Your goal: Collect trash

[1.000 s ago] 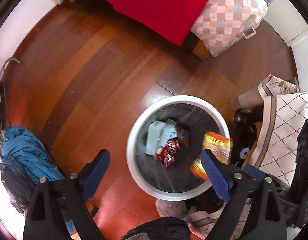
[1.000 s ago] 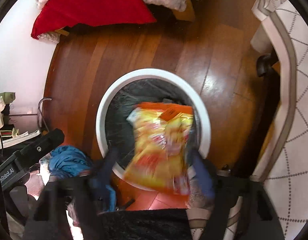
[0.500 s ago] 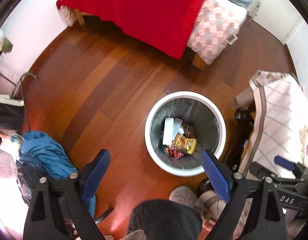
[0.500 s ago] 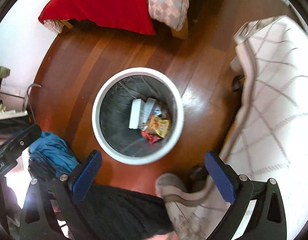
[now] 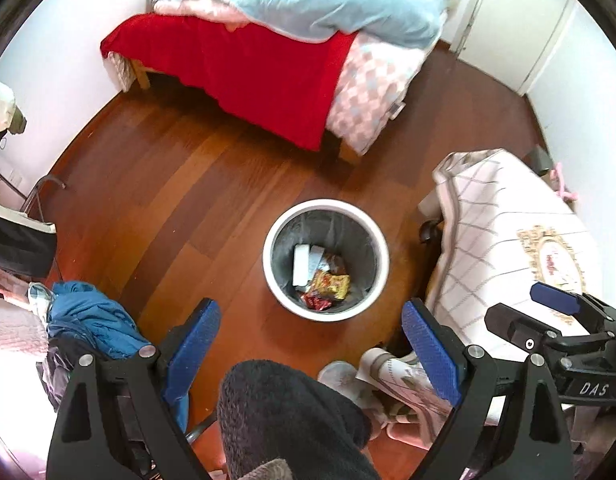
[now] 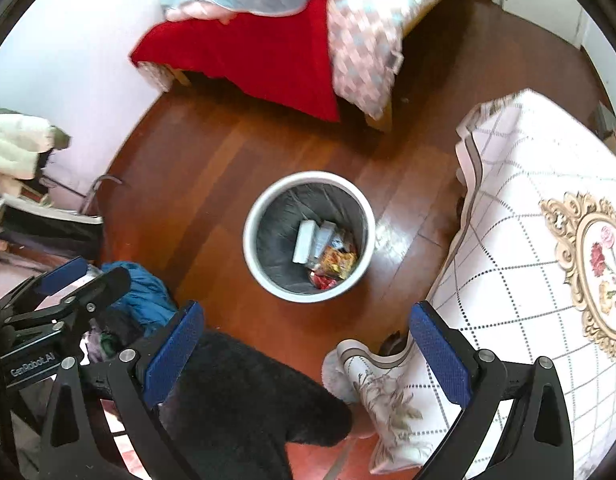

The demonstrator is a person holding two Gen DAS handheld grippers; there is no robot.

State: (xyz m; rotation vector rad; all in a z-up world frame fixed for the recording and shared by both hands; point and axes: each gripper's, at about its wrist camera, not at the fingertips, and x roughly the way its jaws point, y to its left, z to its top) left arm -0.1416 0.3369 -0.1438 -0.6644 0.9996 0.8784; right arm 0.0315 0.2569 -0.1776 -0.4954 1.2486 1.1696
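Left wrist view: bed [image 5: 267,52] at 12 o'clock, draped table [image 5: 508,248] at 3, white bin [image 5: 326,260] on the wood floor at centre, holding a yellow wrapper [image 5: 332,285], white carton [image 5: 301,265] and other scraps. Both grippers hang high over it, left gripper [image 5: 312,344] and right gripper [image 6: 308,344] each with jaws wide apart and empty. Judged: the drop step looks done; next call is to find more trash, none plainly visible on the floor, then descend with jaws apart around it.
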